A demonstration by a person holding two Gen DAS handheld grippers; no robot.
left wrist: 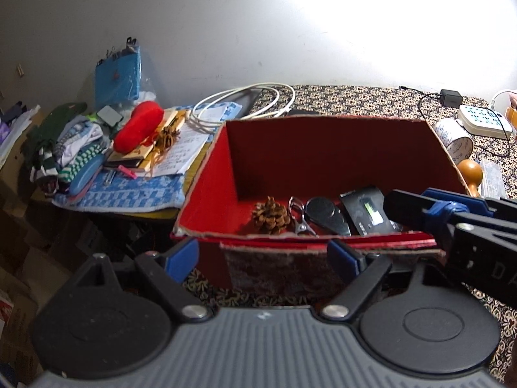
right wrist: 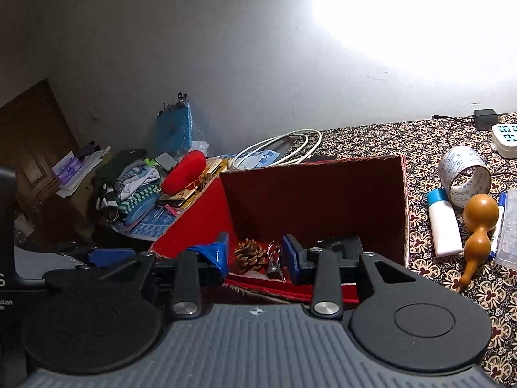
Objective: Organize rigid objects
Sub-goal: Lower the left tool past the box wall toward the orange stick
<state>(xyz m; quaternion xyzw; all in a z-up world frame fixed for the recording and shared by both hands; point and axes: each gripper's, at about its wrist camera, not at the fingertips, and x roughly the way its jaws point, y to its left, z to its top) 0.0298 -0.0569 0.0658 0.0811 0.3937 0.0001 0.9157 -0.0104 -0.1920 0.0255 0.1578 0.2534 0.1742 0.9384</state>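
A red cardboard box (left wrist: 323,155) stands on the patterned table. Inside lie a pine cone (left wrist: 271,215), a metal clip (left wrist: 300,216), a black oval gadget (left wrist: 326,213) and a black device with a green screen (left wrist: 368,213). My left gripper (left wrist: 263,257) is open and empty, in front of the box's near wall. My right gripper (right wrist: 257,253) is open and empty over the box's near rim (right wrist: 290,286), with the pine cone (right wrist: 250,253) and clip (right wrist: 274,258) showing between its fingers. It also shows in the left wrist view (left wrist: 452,223).
Right of the box lie a wooden gourd (right wrist: 478,226), a white bottle with a blue cap (right wrist: 444,226), a blue pen (right wrist: 499,223), a tape roll (right wrist: 465,174) and a clear plastic case (right wrist: 510,229). A white power strip (left wrist: 484,121) sits further back. A cluttered pile with a red case (left wrist: 139,129) lies left.
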